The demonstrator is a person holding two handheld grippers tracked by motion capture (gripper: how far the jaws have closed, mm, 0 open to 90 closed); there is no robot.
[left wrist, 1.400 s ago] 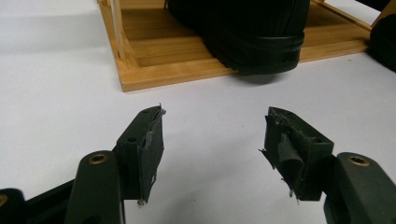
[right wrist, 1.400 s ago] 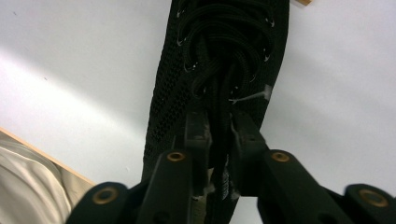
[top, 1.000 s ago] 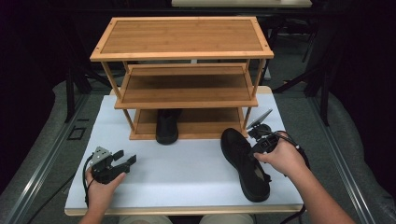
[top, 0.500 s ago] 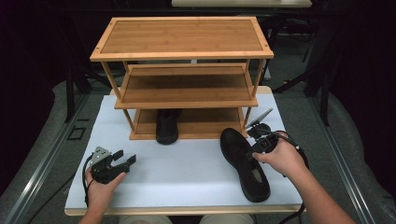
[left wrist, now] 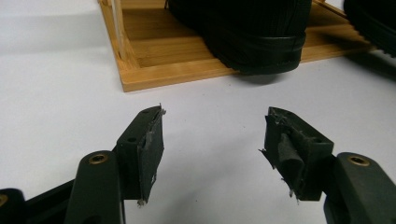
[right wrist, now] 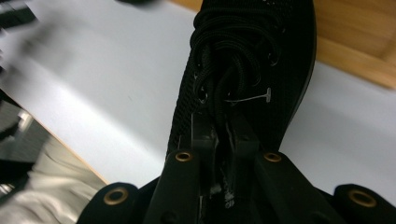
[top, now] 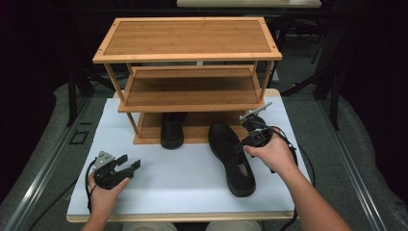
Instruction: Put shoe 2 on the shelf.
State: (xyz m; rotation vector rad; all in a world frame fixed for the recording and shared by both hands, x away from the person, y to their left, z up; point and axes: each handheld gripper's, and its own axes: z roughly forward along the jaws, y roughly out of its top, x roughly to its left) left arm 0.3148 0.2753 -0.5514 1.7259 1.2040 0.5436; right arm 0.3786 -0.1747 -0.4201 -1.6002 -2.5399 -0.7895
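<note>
1. High view: the right gripper (top: pixel 239 146) is clamped on the shoe (top: pixel 232 158), which lies on the white table (top: pixel 183 179) in front of the wooden rack (top: pixel 187 77), toe toward the rack's bottom shelf. A second shoe (top: pixel 172 130) stands on that shelf. The left gripper (top: pixel 126 162) rests near the table's front left, jaws apart and holding nothing.
2. Left gripper view: both jaws stand wide apart over bare table, with worn pads (left wrist: pixel 152 144). The second shoe's heel (left wrist: pixel 261 46) overhangs the shelf edge ahead.
3. Right gripper view: the jaws are pressed together on the shoe's laces (right wrist: pixel 224 79) at the tongue. The shoe rests on the table, the rack just beyond its toe.
</note>
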